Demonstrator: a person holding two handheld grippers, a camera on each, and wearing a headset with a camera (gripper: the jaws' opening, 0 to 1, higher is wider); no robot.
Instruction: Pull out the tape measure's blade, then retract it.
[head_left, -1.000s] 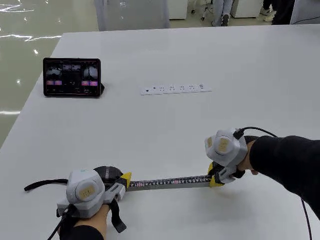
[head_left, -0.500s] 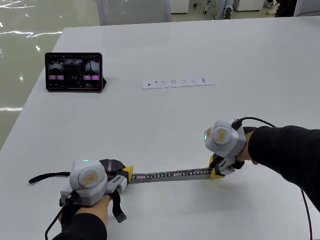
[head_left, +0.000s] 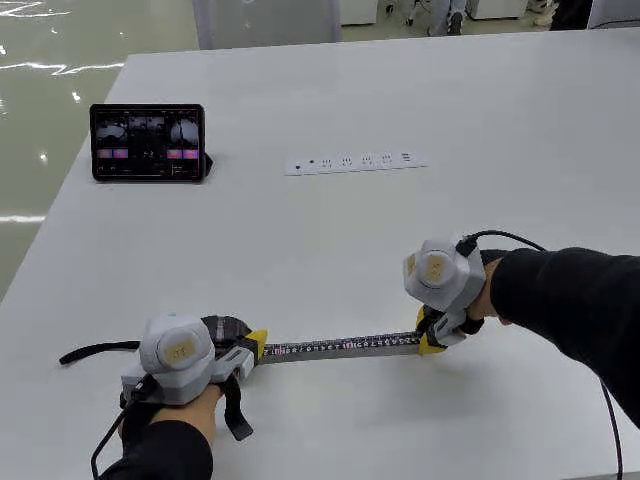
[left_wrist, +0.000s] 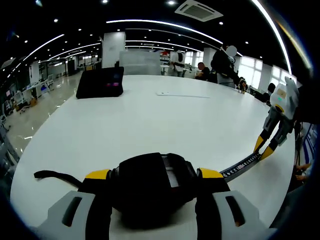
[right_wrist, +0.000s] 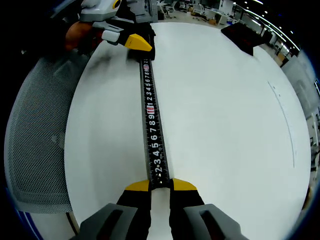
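Note:
The black tape measure case (head_left: 226, 329) lies near the table's front left, and my left gripper (head_left: 246, 353) is shut on it; in the left gripper view the case (left_wrist: 152, 182) sits between the yellow-tipped jaws of that gripper (left_wrist: 154, 174). The blade (head_left: 340, 347) runs flat along the table to the right. My right gripper (head_left: 430, 345) is shut on the blade's end. In the right gripper view the blade's numbered face (right_wrist: 152, 125) stretches from the right gripper (right_wrist: 161, 185) up to the left gripper (right_wrist: 137, 42). A black strap (head_left: 92, 350) trails left of the case.
A tablet (head_left: 147, 142) stands at the back left of the white table (head_left: 300, 240). A white power strip (head_left: 352, 161) lies at the middle back. The table's left edge drops to a glossy floor. A black cable (head_left: 505, 237) loops from the right gripper.
The head camera has shifted a little. Both grippers keep their holds, and the blade's drawn-out length looks about the same, perhaps slightly shorter.

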